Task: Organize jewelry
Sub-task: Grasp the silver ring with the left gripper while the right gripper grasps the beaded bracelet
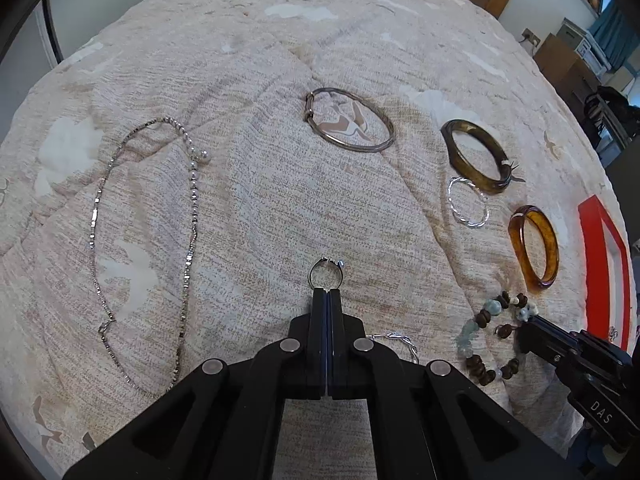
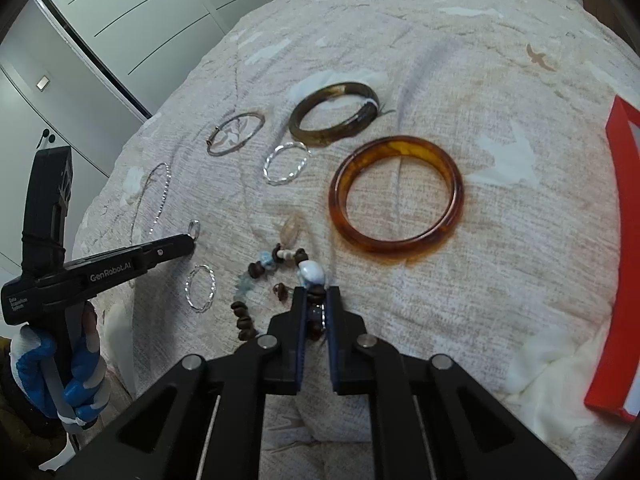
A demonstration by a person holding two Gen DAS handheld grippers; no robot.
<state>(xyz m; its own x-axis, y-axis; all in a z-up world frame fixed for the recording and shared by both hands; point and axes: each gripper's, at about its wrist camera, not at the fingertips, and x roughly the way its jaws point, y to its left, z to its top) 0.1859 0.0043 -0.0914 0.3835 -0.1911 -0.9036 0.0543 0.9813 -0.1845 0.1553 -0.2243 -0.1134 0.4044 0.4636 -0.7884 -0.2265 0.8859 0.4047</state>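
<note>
We had the small silver ring (image 1: 325,273) pinched at the tips of the left gripper (image 1: 327,290), fingers fully together on its band, setting pointing away from us, roughly mid-bed toward the near edge of the quilt (image 1: 260,184). To do this step well we judged: keep the squeeze steady, lift straight off the fabric, since the grip was only on the thin band edge and the ring could twist out

Right gripper (image 2: 317,300) had its fingers nearly closed around the beaded bracelet (image 2: 276,276), brown wooden beads plus pale blue stones, a few beads between the pads; the strand looked loose, so it could snag or trail

Ring looked thin, open-ended shank, small bright setting on top

Further out: a twisted silver bangle (image 2: 200,289) just beside the left gripper, another one (image 1: 468,202) near the dark olive bangle (image 1: 476,156), amber bangle (image 2: 396,196) toward the right edge, thin metal bangle (image 1: 350,120) further up, silver chain necklace (image 1: 140,248) well off to the left edge

Red box (image 2: 624,264) sat at the right edge; we judged it the likely destination
</note>
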